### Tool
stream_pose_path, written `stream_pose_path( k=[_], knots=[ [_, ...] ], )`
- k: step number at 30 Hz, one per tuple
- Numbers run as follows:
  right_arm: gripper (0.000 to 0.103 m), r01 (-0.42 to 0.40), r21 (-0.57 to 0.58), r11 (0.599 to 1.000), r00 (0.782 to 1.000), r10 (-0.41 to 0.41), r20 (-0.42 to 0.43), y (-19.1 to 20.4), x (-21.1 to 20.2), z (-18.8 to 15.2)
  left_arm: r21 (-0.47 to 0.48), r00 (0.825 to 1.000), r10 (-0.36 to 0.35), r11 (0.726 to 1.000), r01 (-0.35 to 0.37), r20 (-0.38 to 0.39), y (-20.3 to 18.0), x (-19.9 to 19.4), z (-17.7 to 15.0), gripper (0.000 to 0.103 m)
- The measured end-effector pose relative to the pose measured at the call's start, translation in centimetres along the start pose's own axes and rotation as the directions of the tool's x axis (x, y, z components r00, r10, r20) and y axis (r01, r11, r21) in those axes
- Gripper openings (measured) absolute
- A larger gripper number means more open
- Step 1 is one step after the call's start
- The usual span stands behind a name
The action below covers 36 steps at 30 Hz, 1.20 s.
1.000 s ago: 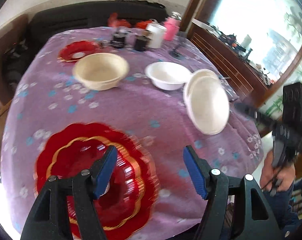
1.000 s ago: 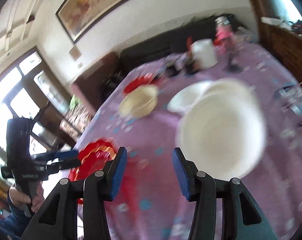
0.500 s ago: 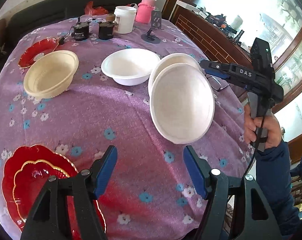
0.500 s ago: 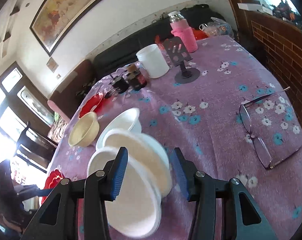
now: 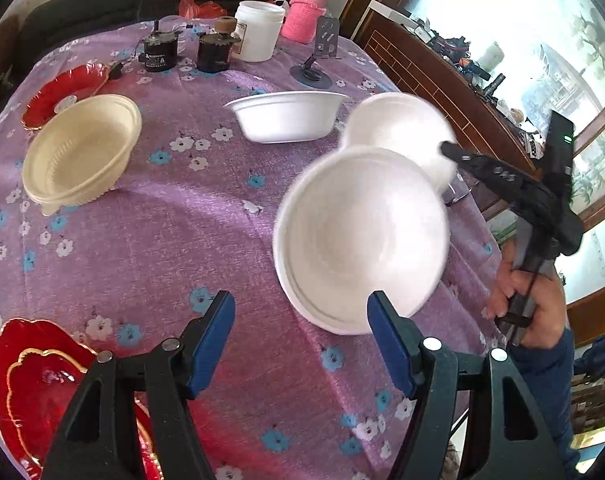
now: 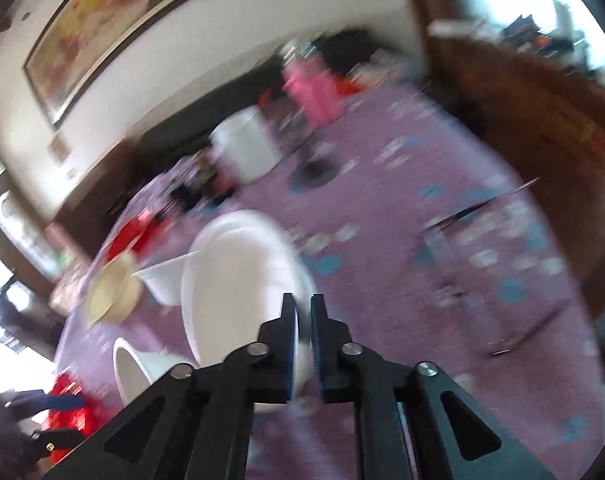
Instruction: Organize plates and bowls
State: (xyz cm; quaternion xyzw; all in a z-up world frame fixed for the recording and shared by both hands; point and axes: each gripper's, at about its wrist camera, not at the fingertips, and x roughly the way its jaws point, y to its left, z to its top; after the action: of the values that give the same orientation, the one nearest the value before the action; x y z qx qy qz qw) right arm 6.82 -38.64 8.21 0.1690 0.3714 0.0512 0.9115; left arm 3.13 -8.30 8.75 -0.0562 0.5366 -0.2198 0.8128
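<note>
A: Right claw [image 6: 303,322]?
B: Clenched on the rim of a white bowl [image 6: 238,284], holding it tilted, raised off the purple tabletop [image 5: 150,216]. A second white bowl [image 5: 358,236] is tilted just in front of it.
A: Left claw [image 5: 300,340]?
B: Released, nothing between the blue pads, above the cloth near the red plates [image 5: 34,384].
A: Others?
B: Cream bowl [image 5: 78,152] and another white bowl [image 5: 288,114] sit upright farther back

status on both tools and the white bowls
Right tool shut on white bowl rim, bowl tilted up. Left tool open, empty. Nothing blocking.
</note>
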Motion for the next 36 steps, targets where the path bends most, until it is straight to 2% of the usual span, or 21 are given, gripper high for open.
stream_pose_path(
  k=[3, 6, 10, 13, 15, 18, 23, 25, 26, 27, 31, 36],
  knots=[
    [0.007, 0.005, 0.068, 0.998, 0.999, -0.008, 0.04, -2.0, -2.0, 0.0, 0.005, 0.999, -0.034, 0.999, 0.034, 0.001, -0.8, 0.1, -0.2, 0.068],
    [0.007, -0.031, 0.127, 0.991, 0.999, 0.027, 0.032, -3.7, -4.1, -1.7, 0.032, 0.998, -0.06, 0.998, 0.06, -0.007, -1.9, 0.3, -1.0, 0.068],
    [0.007, -0.088, 0.22, 0.971, 0.996, 0.085, 0.021, -7.1, -7.7, -5.8, 0.096, 0.995, -0.101, 0.99, 0.103, -0.024, -4.0, 0.4, -3.0, 0.068],
    [0.007, -0.086, 0.262, 0.961, 0.996, 0.082, 0.028, -9.3, -11.0, -9.3, 0.16, 0.991, -0.124, 0.979, 0.13, -0.044, -6.2, 1.1, -5.0, 0.068],
    [0.007, -0.077, 0.293, 0.953, 0.997, 0.074, 0.022, -10.6, -12.6, -11.5, 0.187, 0.984, -0.164, 0.967, 0.175, -0.071, -7.7, 1.8, -6.3, 0.068],
    [0.007, -0.129, 0.354, 0.926, 0.989, 0.147, -0.025, -11.7, -13.9, -14.9, 0.219, 0.976, -0.192, 0.953, 0.21, -0.099, -9.3, 3.0, -7.8, 0.068],
    [0.008, -0.191, 0.376, 0.907, 0.967, 0.24, -0.088, -10.1, -14.4, -18.6, 0.224, 0.97, -0.196, 0.948, 0.224, -0.143, -9.8, 5.0, -9.8, 0.067],
    [0.01, -0.233, 0.357, 0.905, 0.953, 0.285, -0.102, -8.7, -14.2, -19.1, 0.226, 0.972, -0.187, 0.95, 0.216, -0.14, -9.5, 5.3, -10.3, 0.057],
    [0.011, -0.248, 0.348, 0.904, 0.947, 0.302, -0.108, -8.1, -14.0, -19.1, 0.228, 0.975, -0.174, 0.953, 0.202, -0.137, -9.3, 5.4, -10.5, 0.045],
    [0.011, -0.261, 0.337, 0.904, 0.943, 0.315, -0.113, -7.4, -13.9, -19.1, 0.22, 0.977, -0.165, 0.956, 0.192, -0.134, -8.9, 5.4, -10.6, 0.039],
    [0.011, -0.332, 0.305, 0.893, 0.905, 0.393, -0.165, -4.1, -11.8, -19.3, 0.189, 0.984, -0.149, 0.968, 0.166, -0.1, -7.1, 5.1, -10.7, 0.039],
    [0.011, -0.324, 0.284, 0.902, 0.906, 0.383, -0.181, -2.7, -10.7, -19.1, 0.147, 0.988, -0.133, 0.979, 0.144, -0.082, -5.4, 5.8, -9.9, 0.039]
  ],
)
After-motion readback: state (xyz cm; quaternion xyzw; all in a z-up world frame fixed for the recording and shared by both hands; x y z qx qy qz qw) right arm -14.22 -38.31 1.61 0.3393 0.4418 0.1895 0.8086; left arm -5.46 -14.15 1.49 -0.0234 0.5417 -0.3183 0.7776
